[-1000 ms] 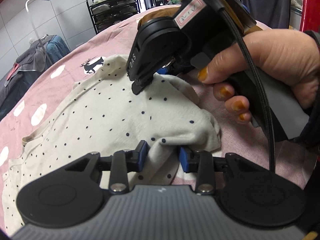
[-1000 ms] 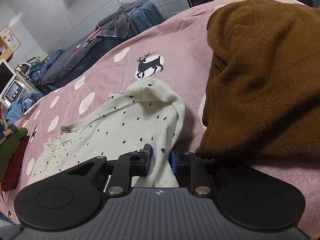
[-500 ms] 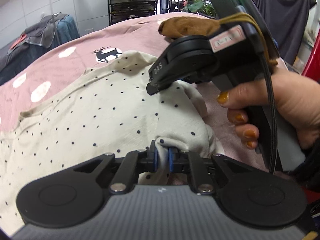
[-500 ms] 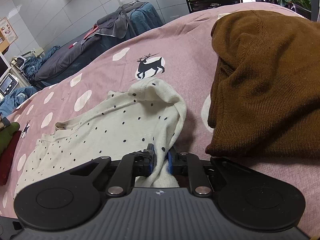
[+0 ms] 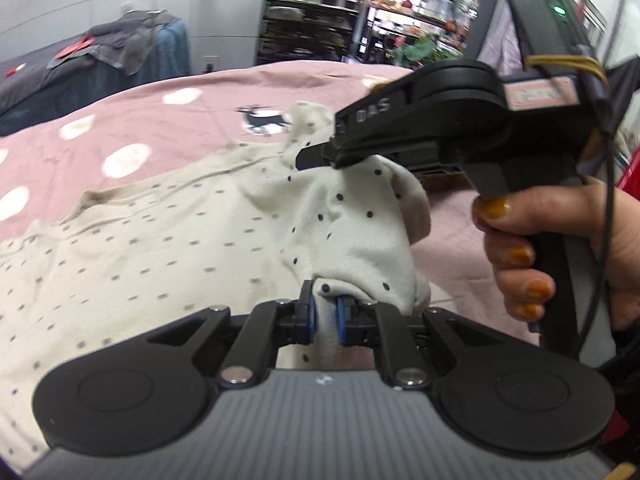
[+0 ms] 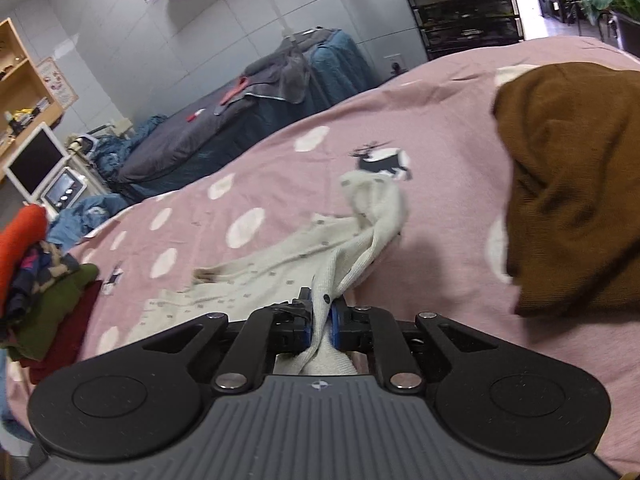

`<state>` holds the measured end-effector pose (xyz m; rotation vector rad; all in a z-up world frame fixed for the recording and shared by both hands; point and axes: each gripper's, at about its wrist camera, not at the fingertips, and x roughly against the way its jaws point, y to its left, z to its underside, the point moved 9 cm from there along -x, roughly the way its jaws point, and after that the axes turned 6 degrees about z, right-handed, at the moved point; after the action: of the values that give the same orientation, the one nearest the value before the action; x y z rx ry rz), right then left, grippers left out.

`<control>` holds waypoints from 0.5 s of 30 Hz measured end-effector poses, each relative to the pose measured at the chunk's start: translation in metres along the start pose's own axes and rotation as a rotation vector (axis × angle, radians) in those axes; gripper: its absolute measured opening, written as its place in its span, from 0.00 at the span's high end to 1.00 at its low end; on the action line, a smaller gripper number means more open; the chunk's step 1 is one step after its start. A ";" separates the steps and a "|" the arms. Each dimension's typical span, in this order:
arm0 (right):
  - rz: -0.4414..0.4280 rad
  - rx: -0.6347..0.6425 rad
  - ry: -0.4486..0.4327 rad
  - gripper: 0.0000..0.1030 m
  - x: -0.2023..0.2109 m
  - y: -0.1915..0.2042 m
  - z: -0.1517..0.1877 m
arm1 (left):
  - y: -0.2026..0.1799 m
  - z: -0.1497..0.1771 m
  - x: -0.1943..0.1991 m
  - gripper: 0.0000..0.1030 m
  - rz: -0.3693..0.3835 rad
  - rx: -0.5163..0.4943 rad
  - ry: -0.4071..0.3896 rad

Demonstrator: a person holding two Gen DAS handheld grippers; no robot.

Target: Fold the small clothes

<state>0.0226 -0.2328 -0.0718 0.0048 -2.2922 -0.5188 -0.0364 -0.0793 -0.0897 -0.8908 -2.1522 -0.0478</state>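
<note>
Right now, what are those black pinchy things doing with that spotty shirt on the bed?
A person is folding a small cream top with dark dots on a pink bedspread with white spots. The left gripper and the right gripper are each shut on an edge of it, lifting that side up off the bed. A brown knitted garment lies beside it, untouched.

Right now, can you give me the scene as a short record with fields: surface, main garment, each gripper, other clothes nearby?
surface: pink bedspread with white dots and a deer print
main garment: cream dotted top, one end lifted off the bedspread
left gripper: shut on the top's edge
right gripper: shut on another part of the top
other clothes: brown sweater at right; stack of folded clothes at left
</note>
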 end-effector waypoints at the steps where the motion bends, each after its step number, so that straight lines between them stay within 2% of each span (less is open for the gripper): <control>1: -0.017 0.009 0.005 0.85 -0.002 0.008 0.000 | 0.008 0.001 0.006 0.90 -0.009 0.017 -0.009; 8: -0.163 -0.004 0.073 0.85 -0.023 0.067 0.005 | 0.074 0.018 0.049 0.91 -0.075 0.171 -0.024; 12: -0.222 0.028 0.104 0.85 -0.033 0.105 0.013 | 0.111 0.029 0.069 0.91 -0.138 0.249 -0.028; 15: -0.265 0.066 0.122 0.85 -0.037 0.135 0.020 | 0.128 0.036 0.087 0.91 -0.157 0.284 -0.033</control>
<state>0.0558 -0.0959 -0.0600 0.3670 -2.1986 -0.5611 -0.0202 0.0781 -0.0865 -0.5628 -2.1865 0.1910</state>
